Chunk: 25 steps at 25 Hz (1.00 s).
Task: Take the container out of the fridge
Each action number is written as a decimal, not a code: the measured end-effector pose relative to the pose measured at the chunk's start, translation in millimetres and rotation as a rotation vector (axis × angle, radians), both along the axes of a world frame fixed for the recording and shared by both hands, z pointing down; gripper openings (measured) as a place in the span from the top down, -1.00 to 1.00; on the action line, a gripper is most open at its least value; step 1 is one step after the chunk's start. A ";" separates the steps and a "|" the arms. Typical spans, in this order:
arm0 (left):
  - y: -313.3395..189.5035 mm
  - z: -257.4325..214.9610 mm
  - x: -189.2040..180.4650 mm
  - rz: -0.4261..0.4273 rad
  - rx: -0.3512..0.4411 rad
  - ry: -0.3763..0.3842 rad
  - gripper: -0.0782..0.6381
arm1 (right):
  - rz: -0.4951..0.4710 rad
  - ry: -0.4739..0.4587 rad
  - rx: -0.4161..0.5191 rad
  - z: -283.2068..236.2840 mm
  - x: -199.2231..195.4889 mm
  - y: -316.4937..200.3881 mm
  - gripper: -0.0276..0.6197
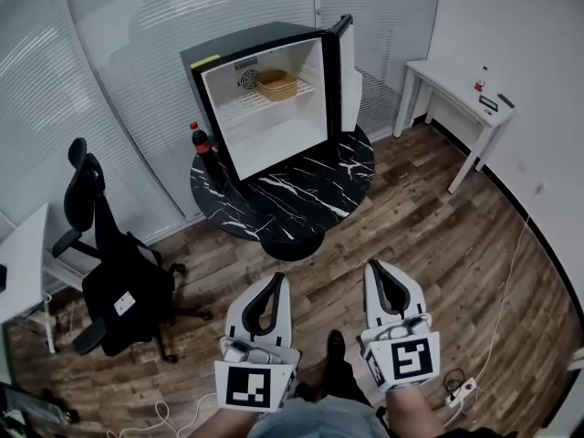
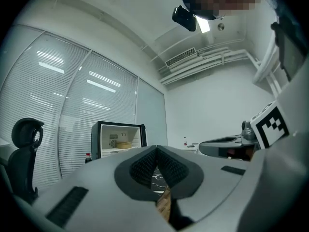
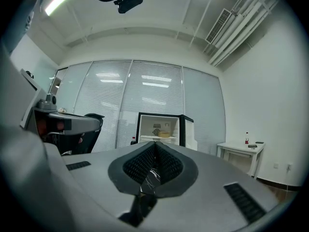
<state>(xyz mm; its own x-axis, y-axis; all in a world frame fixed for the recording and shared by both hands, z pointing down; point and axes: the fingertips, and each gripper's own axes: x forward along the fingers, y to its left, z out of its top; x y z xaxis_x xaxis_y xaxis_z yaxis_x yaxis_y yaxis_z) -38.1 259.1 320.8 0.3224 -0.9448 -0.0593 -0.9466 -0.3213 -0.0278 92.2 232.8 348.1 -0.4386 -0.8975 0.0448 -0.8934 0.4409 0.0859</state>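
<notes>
Left of my dark shoe point(image 1: 336, 347), my left gripper point(image 1: 276, 278) is a smooth, pale-grey wedge-shaped shell. My right gripper point(image 1: 373, 266), right of the shoe, matches it. Each shell frames a black loop-shaped lining with finely ribbed pads point(image 3: 145, 162), and a short dark grooved strip point(image 3: 244, 202) is set into either flank. Each gripper carries a white cube printed with bold black square markers: the left cube point(image 1: 250, 386) and the right cube point(image 1: 409, 360), on either side of the shoe. Below the shoe my grey-blue clothing point(image 1: 315, 420) shows. I wear a black head camera point(image 3: 129, 0).
</notes>
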 end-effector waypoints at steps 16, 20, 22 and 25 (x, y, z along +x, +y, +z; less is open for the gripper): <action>-162.7 -29.8 61.9 -0.085 0.047 -0.093 0.74 | -0.127 -0.054 0.053 -35.0 49.3 -171.3 0.87; -183.2 -31.7 71.5 -0.110 0.052 -0.090 0.74 | -0.155 -0.059 0.066 -37.5 57.1 -197.2 0.87; -190.3 -31.7 72.8 -0.122 0.050 -0.087 0.74 | -0.167 -0.065 0.063 -36.1 57.9 -208.0 0.87; -199.9 -27.7 67.6 -0.149 0.035 -0.100 0.74 | -0.191 -0.073 0.061 -34.1 53.7 -220.6 0.87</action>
